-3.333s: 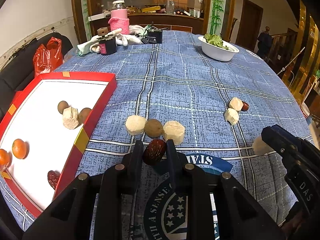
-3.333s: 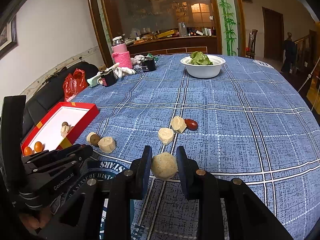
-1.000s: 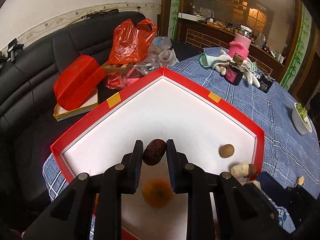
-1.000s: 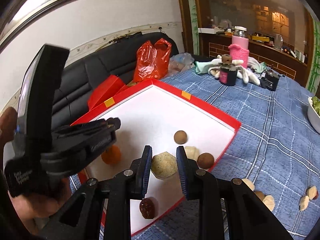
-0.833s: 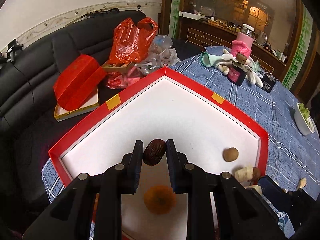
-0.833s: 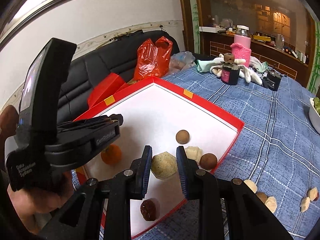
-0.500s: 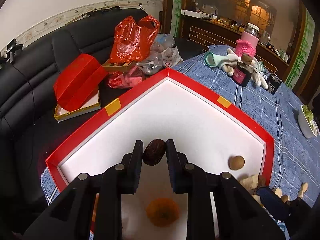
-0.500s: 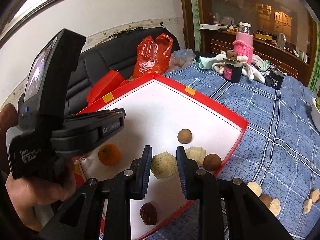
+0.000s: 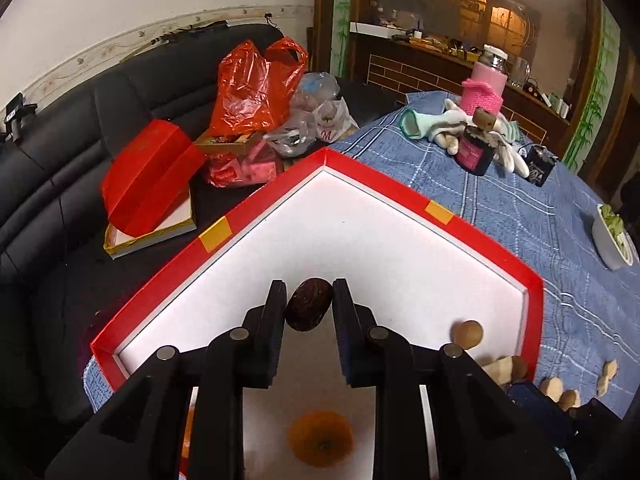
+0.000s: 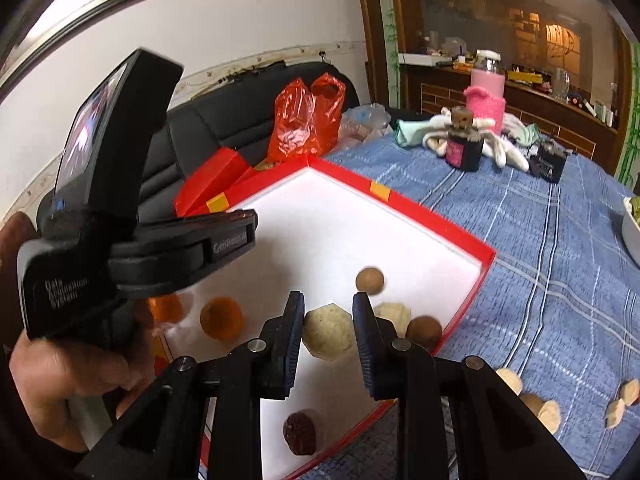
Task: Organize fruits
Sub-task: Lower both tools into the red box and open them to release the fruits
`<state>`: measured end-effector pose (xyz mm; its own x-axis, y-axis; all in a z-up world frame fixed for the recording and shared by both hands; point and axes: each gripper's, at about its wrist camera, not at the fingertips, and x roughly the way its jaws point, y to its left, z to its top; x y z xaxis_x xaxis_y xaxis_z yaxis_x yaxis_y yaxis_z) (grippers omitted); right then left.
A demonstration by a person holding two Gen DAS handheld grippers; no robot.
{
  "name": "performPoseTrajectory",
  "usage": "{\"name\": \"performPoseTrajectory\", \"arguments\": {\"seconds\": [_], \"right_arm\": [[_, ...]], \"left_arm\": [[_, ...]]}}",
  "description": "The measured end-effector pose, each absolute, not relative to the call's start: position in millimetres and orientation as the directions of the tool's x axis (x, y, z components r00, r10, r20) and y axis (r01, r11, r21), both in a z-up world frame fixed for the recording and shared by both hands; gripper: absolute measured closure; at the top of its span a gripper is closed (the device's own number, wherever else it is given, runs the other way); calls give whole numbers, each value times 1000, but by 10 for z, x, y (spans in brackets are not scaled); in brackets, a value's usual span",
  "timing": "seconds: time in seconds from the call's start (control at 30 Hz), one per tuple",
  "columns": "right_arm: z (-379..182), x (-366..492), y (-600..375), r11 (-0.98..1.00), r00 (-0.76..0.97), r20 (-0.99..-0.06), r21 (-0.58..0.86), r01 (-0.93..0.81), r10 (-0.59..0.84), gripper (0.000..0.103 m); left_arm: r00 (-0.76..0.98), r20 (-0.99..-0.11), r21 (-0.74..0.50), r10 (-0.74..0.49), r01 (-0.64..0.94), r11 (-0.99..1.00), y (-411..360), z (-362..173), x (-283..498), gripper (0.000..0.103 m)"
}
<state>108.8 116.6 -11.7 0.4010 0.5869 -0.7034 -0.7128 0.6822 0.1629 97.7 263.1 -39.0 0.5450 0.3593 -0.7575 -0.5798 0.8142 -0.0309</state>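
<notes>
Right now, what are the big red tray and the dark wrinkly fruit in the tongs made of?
The red tray looks like cardboard: thin, straight red walls, a matte white floor and yellow tape patches. The dark fruit pinched in the left tongs looks like a dried red date: brown, wrinkled, slightly shiny skin. Whether it is real fruit or a model, I can't tell.

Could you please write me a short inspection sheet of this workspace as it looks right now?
Surface: table with blue plaid cloth.
Job's things: red tray, white inside, holds oranges, brown round fruits, a pale chunk, a dark date; more pale pieces lie on the cloth.
Clutter: pink bottle, dark jar, gloves, white bowl.
Grippers: left gripper shut on a dark date; right gripper shut on a pale chunk; both over the tray.
Cables: nothing seen.
Surroundings: black sofa, red bags, red box.
</notes>
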Motion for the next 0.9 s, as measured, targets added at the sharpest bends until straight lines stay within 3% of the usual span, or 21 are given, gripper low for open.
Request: {"name": "performPoseTrajectory", "arguments": {"seconds": [0.9], "right_arm": [[-286, 1097, 1233, 676, 371, -725, 173, -717, 580, 78]], "left_arm": [[506, -782, 6, 364, -579, 816, 2665, -531, 1101, 82]]}}
